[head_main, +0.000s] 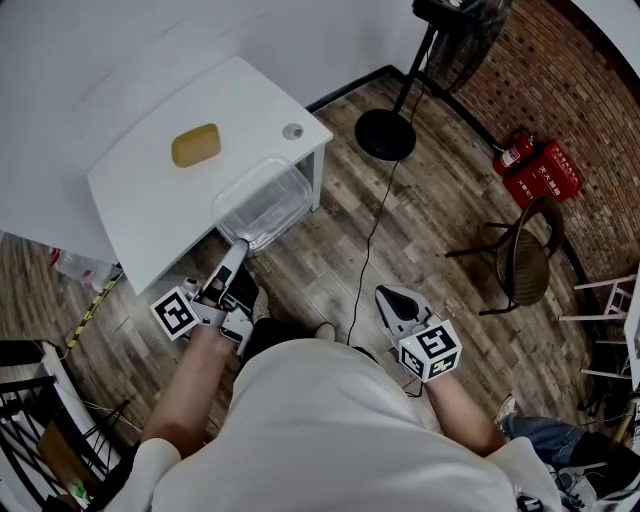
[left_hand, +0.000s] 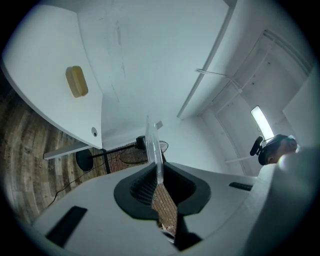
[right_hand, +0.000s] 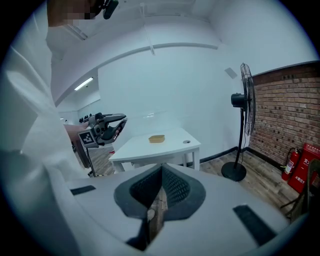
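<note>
Standing against the white wall, the white table (head_main: 150, 190) was the largest item noted. A pedestal fan (head_main: 388, 133) stood on the wood floor to its right, and a dark chair (head_main: 525, 255) stood well apart by the brick wall. A clear plastic container (head_main: 262, 203) sat at the table's near edge, partly past it. Whether it rested on the top could not be established from the head view.

The left gripper (head_main: 238, 248) reached up to the container's near rim. In the left gripper view, its jaws were closed tight on the thin clear wall of the container (left_hand: 154, 145), which rose upright from between them. The right gripper (head_main: 390, 298) was held low near the person's body, well apart from the table. In the right gripper view, its jaws (right_hand: 159, 197) were pressed together with nothing between them.

A red fire extinguisher (head_main: 515, 152) lay at the foot of the brick wall. A yellow block (head_main: 195, 145) lay on the table's far part, apart from the container. A small round grey cap (head_main: 292, 131) was set in the tabletop near its right corner.
</note>
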